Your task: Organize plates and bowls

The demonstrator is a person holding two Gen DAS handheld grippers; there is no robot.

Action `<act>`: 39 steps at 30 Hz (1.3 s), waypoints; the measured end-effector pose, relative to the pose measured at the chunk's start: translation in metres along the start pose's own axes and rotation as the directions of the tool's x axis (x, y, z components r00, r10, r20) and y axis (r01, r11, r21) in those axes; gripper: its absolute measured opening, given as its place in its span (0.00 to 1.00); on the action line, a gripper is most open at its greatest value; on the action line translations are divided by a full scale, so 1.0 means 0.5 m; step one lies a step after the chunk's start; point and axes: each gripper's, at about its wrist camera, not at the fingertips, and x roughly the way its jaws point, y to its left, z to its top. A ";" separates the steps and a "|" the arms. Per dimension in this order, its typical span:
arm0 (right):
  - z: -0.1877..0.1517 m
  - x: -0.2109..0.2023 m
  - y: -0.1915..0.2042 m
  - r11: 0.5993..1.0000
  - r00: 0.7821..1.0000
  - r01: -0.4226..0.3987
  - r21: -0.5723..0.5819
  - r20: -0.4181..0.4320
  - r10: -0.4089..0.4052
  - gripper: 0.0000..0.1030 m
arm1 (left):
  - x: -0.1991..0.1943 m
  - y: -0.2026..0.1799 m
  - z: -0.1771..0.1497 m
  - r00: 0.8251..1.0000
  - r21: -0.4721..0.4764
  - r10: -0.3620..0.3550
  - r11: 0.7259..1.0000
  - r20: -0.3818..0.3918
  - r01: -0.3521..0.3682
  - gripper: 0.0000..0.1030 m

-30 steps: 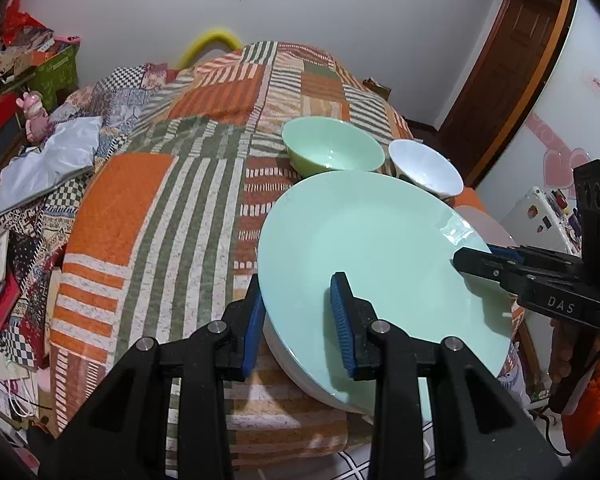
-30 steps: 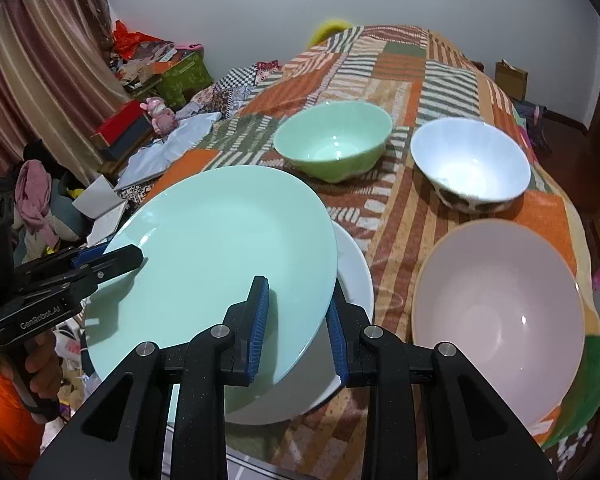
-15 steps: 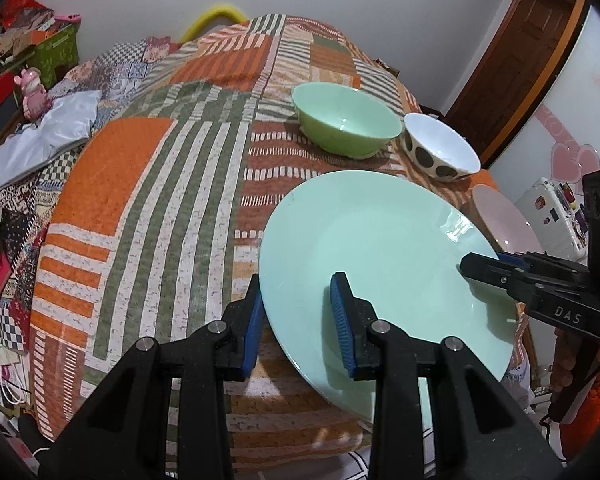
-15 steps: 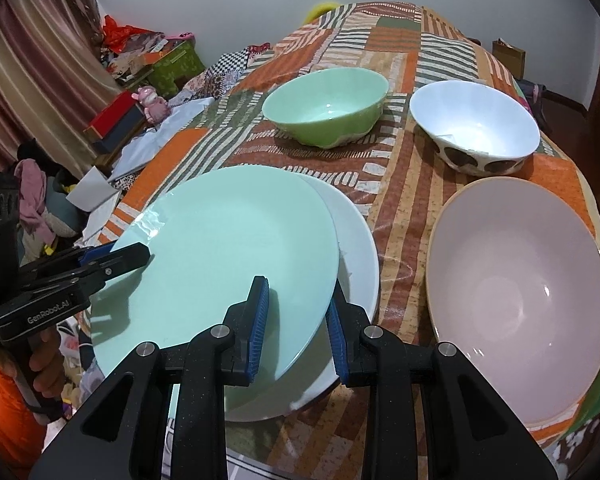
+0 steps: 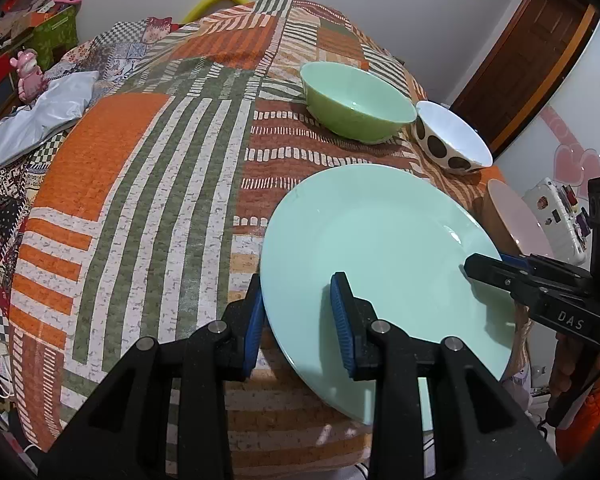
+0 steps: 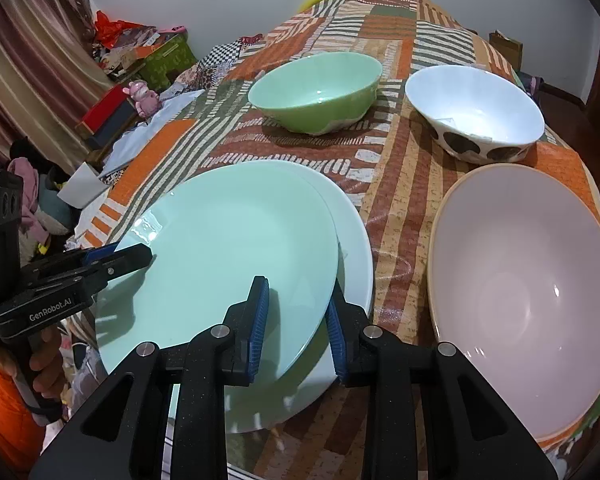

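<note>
The mint plate hangs low over the white plate on the patchwork-covered worktop, stacking nearly done, it seems; next comes lowering it level and centred. The left gripper and the right gripper each have fingers clamped on its rim.

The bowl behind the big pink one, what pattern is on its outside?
The white bowl has large dark brown dots around its outside, clearest in the left wrist view.
</note>
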 end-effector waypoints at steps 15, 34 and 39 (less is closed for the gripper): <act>-0.007 -0.019 -0.007 1.000 0.999 0.030 0.008 0.027 -0.030 0.24 | -0.022 -0.008 0.003 0.999 0.028 0.036 0.999 0.037 -0.037 0.31; -0.004 -0.166 -0.032 0.997 0.974 0.073 -0.010 0.217 -0.069 0.31 | -0.138 -0.144 0.022 0.984 0.161 0.011 0.986 0.178 -0.040 0.40; -0.009 -0.208 -0.077 0.995 0.957 0.095 0.019 0.272 -0.097 0.46 | -0.147 -0.201 0.030 0.980 0.202 -0.015 0.979 0.200 -0.026 0.58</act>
